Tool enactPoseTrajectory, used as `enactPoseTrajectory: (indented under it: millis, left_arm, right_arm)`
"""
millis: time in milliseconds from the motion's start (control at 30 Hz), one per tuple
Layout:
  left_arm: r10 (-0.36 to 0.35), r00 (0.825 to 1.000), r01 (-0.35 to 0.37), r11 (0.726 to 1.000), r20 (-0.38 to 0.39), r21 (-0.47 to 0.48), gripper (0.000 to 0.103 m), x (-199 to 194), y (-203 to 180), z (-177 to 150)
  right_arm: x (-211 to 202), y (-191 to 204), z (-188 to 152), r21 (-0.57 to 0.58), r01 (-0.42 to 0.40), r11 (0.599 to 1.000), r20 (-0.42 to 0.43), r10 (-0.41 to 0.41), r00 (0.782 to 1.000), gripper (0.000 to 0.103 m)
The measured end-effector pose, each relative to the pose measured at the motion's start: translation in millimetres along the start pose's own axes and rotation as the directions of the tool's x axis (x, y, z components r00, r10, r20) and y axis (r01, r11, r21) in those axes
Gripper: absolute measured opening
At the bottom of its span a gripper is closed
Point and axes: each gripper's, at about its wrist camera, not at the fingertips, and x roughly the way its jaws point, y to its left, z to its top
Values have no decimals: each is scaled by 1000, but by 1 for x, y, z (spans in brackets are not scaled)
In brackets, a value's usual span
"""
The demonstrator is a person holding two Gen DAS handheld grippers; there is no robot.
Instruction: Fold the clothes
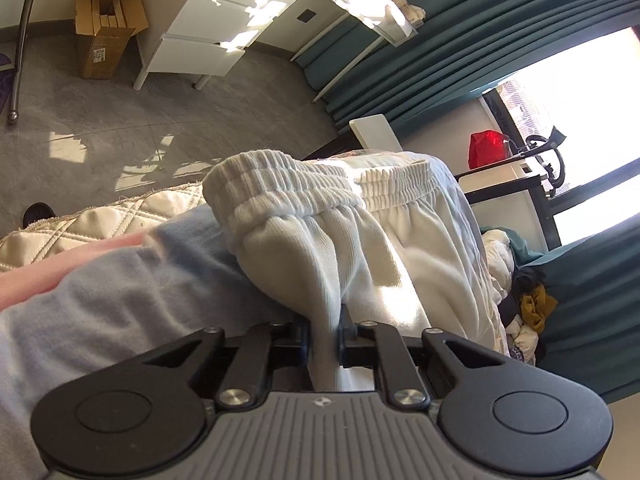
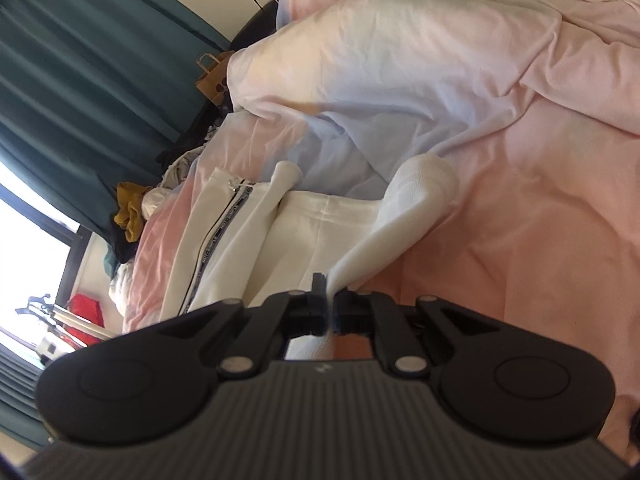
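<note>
White sweatpants (image 1: 360,240) lie on a bed, their ribbed elastic waistband (image 1: 280,188) bunched up in front of me in the left wrist view. My left gripper (image 1: 325,320) is shut on a fold of the pants' fabric just below the waistband. In the right wrist view the pants' legs (image 2: 320,224) stretch away over the pink sheet (image 2: 520,220), with a ribbed cuff (image 2: 424,184) at the far end and a dark striped side seam (image 2: 216,236). My right gripper (image 2: 330,292) is shut on the edge of the nearer leg.
A rumpled pale duvet (image 2: 400,60) lies beyond the pants. The quilted mattress edge (image 1: 100,224) drops to a grey floor with a cardboard box (image 1: 106,28) and white drawers (image 1: 200,40). Loose clothes (image 1: 524,308) pile by teal curtains (image 1: 440,40). A paper bag (image 2: 212,76) stands near the bed.
</note>
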Motion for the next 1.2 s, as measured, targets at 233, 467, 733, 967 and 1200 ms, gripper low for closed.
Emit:
enactPoseTrajectory:
  millis: [233, 467, 733, 967, 1200]
  left_arm:
    - [-116, 991, 118, 992, 64, -32, 7, -63, -7, -4]
    - [-183, 983, 180, 964, 2, -196, 6, -118, 35, 14]
    - [-140, 990, 137, 979, -12, -150, 6, -102, -9, 42]
    - [-87, 994, 80, 991, -69, -110, 6, -18, -105, 87]
    - [51, 993, -57, 997, -107, -55, 7, 131, -186, 121]
  right_arm:
    - [-26, 2, 9, 13, -77, 997, 39, 76, 996, 5]
    - [-64, -8, 41, 64, -140, 988, 34, 138, 990, 5]
    - [-38, 45, 69, -33, -126, 992, -37, 124, 992, 5]
    - [42, 138, 94, -137, -77, 988, -48, 71, 996, 5]
    - [167, 214, 84, -228, -17, 973, -33, 10, 999, 6]
